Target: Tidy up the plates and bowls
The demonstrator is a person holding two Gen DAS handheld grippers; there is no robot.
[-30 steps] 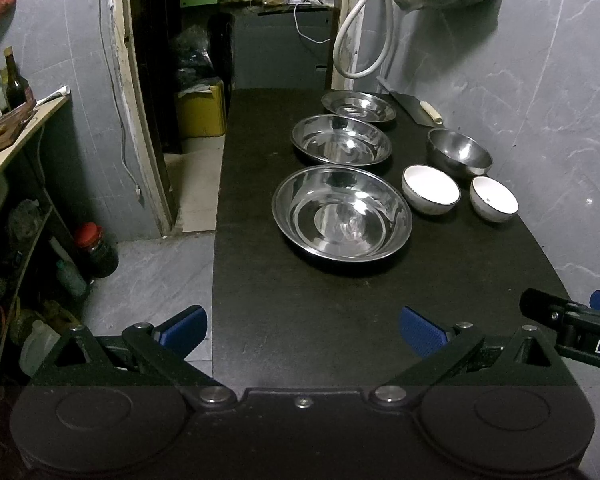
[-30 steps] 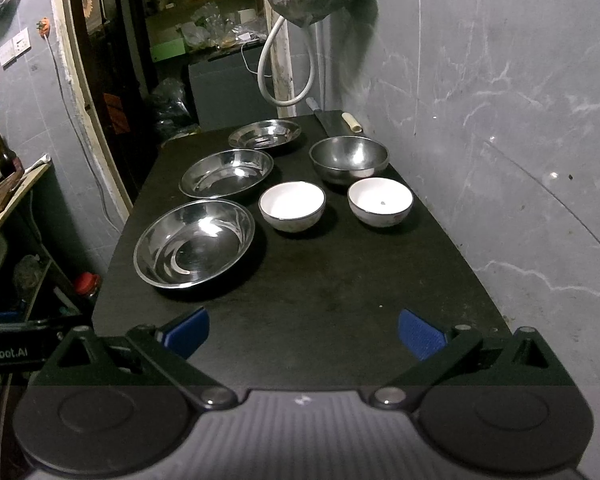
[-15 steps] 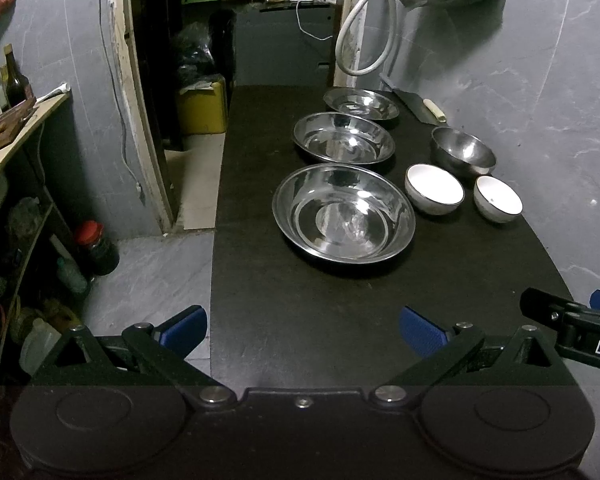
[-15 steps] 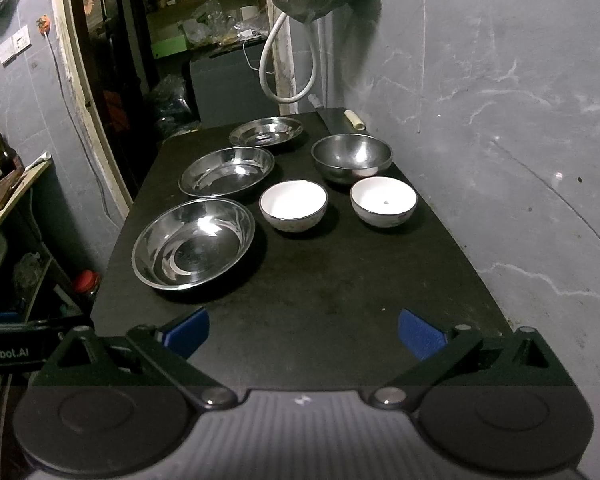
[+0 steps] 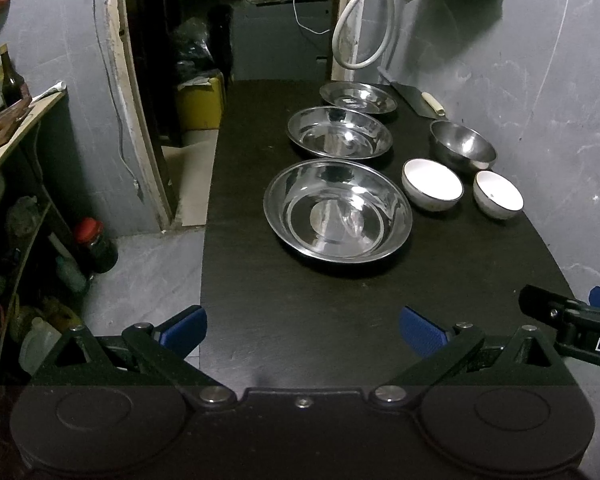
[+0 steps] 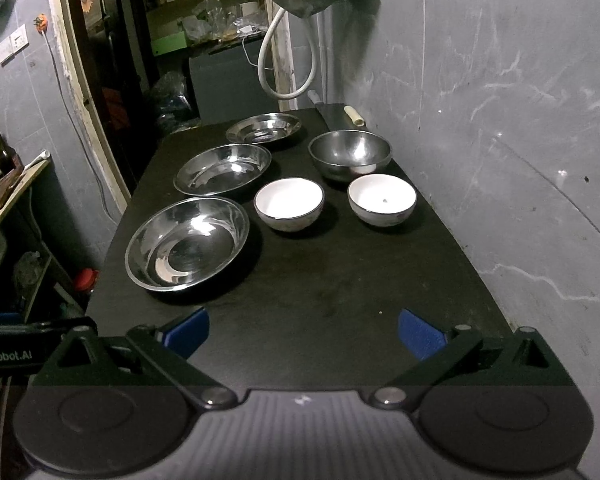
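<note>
- Left gripper (image 5: 302,330): fingers spread wide, nothing between them; it hangs above the near edge of the black table (image 5: 300,292), well short of any dish.
- Right gripper (image 6: 303,332): likewise spread and empty, over the near end of the table, to the right of the left gripper.
- Plates: three steel plates stand in a row on the left half of the table, running near to far: the large plate (image 5: 338,210), the middle plate (image 5: 339,132) and the small plate (image 5: 358,97). They lie apart, none stacked.
- Bowls: on the right, toward the wall, the left white bowl (image 6: 289,203) and the right white bowl (image 6: 382,199) sit side by side; the steel bowl (image 6: 350,154) stands just beyond them.
- A cleaver (image 5: 418,104) lies at the far right, near the steel bowl.
- Judgement: stacking has not begun; the step in hand is the approach to a first dish.
- Recommendation: nest smaller into larger. Take a plate by its rim, one finger inside and one under the lip, since the polished steel looks slippery. Lift level and lower centred.
- Recommendation: the right gripper is better placed for the bowls; grip a white bowl's wall at the rim and set it gently into the other, as the ceramic may chip.
</note>
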